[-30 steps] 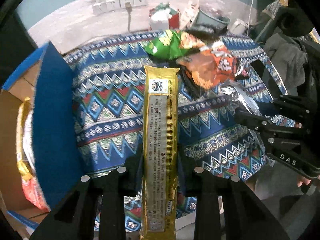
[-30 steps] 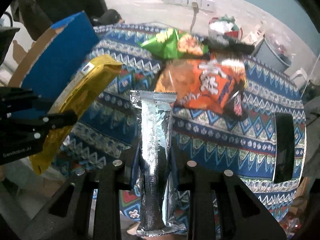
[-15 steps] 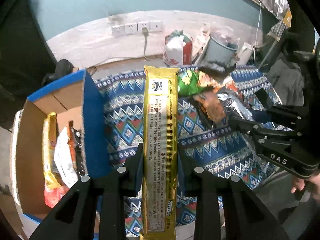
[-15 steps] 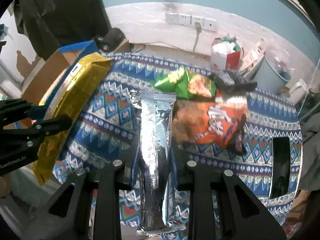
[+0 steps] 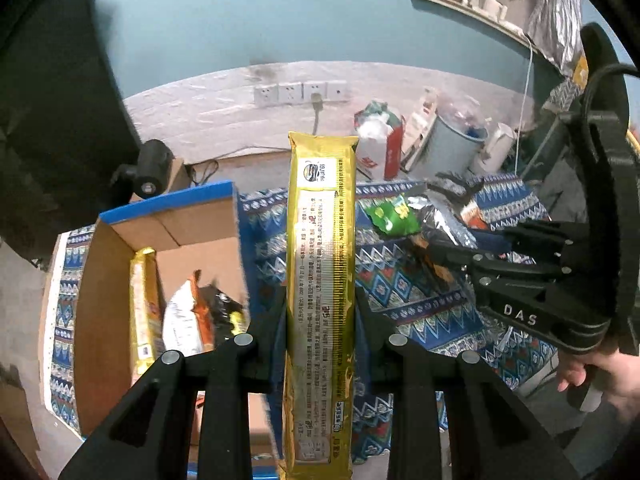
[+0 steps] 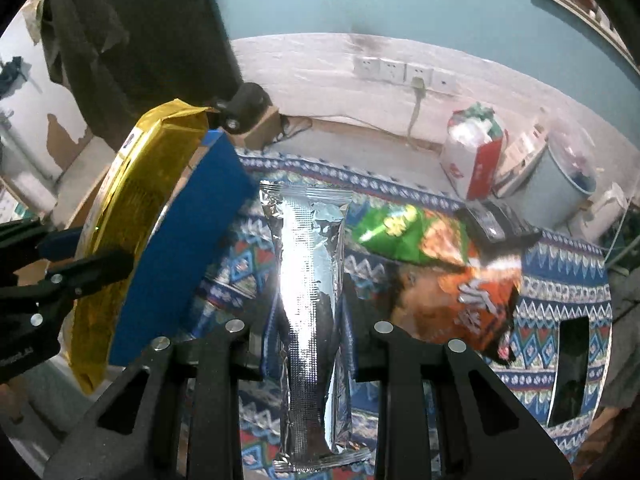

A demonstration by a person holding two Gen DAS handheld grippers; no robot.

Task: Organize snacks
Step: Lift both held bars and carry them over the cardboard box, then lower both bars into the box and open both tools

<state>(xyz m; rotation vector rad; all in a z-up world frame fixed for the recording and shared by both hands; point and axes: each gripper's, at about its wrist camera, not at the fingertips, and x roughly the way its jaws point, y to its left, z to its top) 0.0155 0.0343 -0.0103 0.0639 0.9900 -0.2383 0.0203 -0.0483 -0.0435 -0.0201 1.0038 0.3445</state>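
Left claw (image 5: 320, 312) is clamped on a long gold snack packet (image 5: 320, 264), held lengthwise with the far end sticking out at 12 o'clock. Right claw (image 6: 306, 320) is clamped on a long silver foil packet (image 6: 308, 300), same way. Both packets are up in the air above the patterned cloth (image 5: 400, 292) covering the bench. The cardboard box (image 5: 104, 280) with blue outer walls sits at 9 o'clock in the left view, open, already holding another gold packet (image 5: 142, 304) and a white-and-orange bag (image 5: 188, 316). A green bag (image 6: 392, 236) and an orange bag (image 6: 468, 300) lie on the cloth at 2 o'clock in the right view, not yet boxed. Risks, as I judge them: both packets are long and gripped near one end, so the free end could catch the box's blue wall (image 6: 188, 260) on the way in and twist out of the pads. The foil one looks slick and crumpled, so it could slide through. The two claws are near each other, so heading for the same box could knock them together. The box is partly filled, so a long packet may rest on the bags and stick out.
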